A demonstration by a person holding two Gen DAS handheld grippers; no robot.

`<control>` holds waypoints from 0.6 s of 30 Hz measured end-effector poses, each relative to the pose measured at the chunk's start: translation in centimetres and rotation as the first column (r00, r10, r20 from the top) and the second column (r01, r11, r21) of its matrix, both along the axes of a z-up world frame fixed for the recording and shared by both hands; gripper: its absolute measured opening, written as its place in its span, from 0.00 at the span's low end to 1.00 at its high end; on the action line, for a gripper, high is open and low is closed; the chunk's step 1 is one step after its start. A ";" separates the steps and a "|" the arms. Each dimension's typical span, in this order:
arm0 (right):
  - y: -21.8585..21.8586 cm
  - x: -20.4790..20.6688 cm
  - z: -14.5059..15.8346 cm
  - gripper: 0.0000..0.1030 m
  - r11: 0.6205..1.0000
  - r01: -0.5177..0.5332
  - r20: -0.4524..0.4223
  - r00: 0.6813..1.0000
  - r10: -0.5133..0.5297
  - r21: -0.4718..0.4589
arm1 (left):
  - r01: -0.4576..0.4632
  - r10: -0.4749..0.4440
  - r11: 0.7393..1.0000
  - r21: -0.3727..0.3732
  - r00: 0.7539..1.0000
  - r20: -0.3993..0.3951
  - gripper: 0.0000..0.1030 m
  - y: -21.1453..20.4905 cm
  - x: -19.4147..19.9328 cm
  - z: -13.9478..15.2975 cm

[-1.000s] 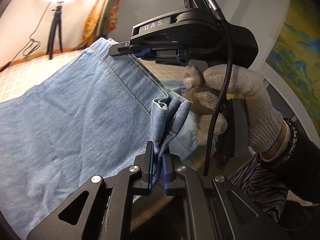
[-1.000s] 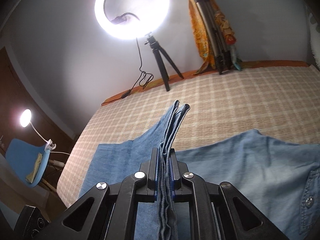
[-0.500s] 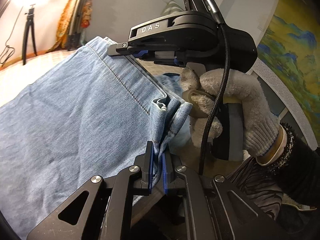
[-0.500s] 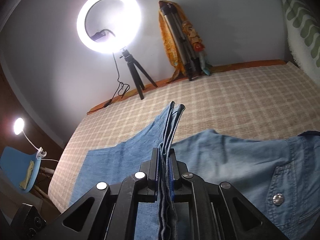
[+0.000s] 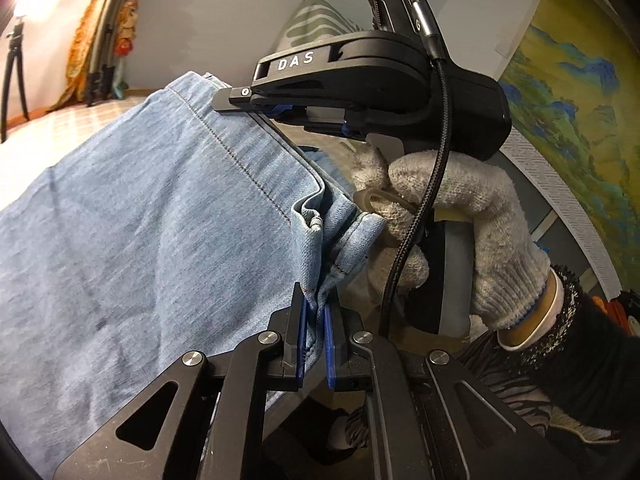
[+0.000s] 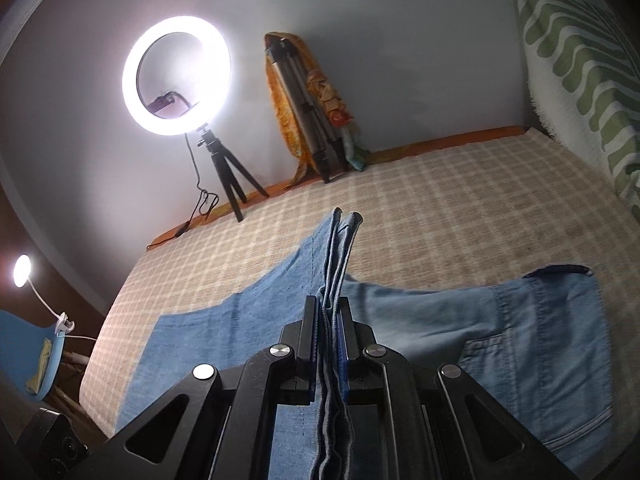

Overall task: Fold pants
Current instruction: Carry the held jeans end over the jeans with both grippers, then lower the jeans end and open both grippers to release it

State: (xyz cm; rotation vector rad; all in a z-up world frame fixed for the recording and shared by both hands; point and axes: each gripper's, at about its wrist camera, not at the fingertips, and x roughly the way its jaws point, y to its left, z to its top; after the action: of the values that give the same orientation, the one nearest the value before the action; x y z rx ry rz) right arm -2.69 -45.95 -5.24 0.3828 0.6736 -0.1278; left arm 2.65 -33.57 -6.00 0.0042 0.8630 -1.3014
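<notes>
Light blue denim pants are lifted at their leg hems. My left gripper is shut on a bunched hem corner. My right gripper is shut on the stacked hem edges, which stand up between its pads. In the left wrist view the right gripper's black body sits close ahead, held by a white-gloved hand. The rest of the pants lies on the bed, with the waist and back pocket at the right.
The bed has a beige checked cover. A ring light on a tripod and a folded tripod with orange cloth stand at the far wall. A green striped pillow is at the right. A blue chair is at the left.
Both grippers have swung to the right while holding the hems. More of the waist and back pocket has come into the right wrist view, and the pillow now shows.
</notes>
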 end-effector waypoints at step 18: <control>-10.4 -6.1 -0.2 0.00 0.974 0.224 0.020 0.974 -0.224 -0.010 | 0.095 -0.095 0.995 -0.002 0.995 -0.010 0.05 -10.2 1.3 -1.9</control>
State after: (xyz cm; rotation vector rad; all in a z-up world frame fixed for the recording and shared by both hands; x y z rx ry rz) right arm -8.81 -56.37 -5.43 0.4471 0.6095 -0.3428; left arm 3.95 -43.80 -7.87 0.0384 0.8797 -1.3923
